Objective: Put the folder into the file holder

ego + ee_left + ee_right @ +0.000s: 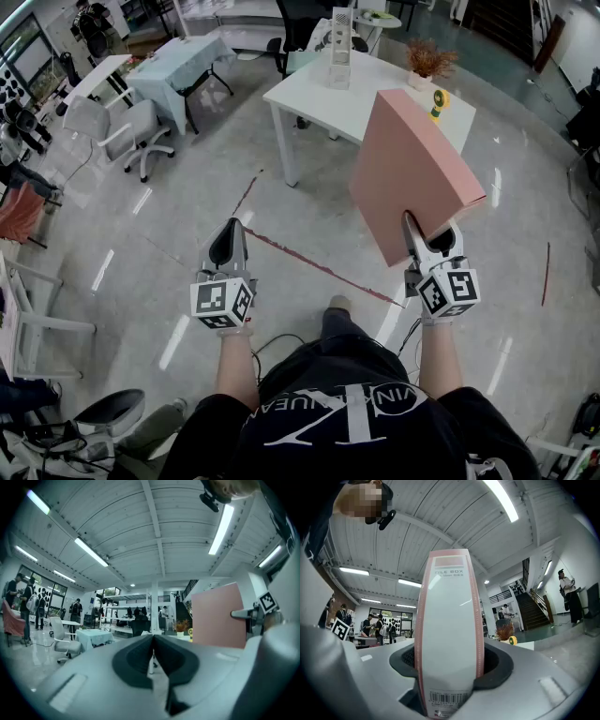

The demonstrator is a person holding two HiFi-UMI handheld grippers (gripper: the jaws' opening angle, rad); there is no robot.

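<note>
Above a glossy grey floor (178,225), two handheld grippers face one white rectangular table (319,98). The right gripper (429,246) clamps the single thick pink box folder (412,173) by its spine, held upright in the air short of the table. The left gripper (228,246) has its jaws pressed together, empty. One pale upright file holder (340,47) stands on the table.

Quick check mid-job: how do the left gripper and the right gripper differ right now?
The right gripper has its jaws spread and clamped on the pink folder; the left gripper has its jaws together with nothing between them. The folder stands up from the right gripper, while the left gripper carries no load. Both point forward toward the white table.
</note>
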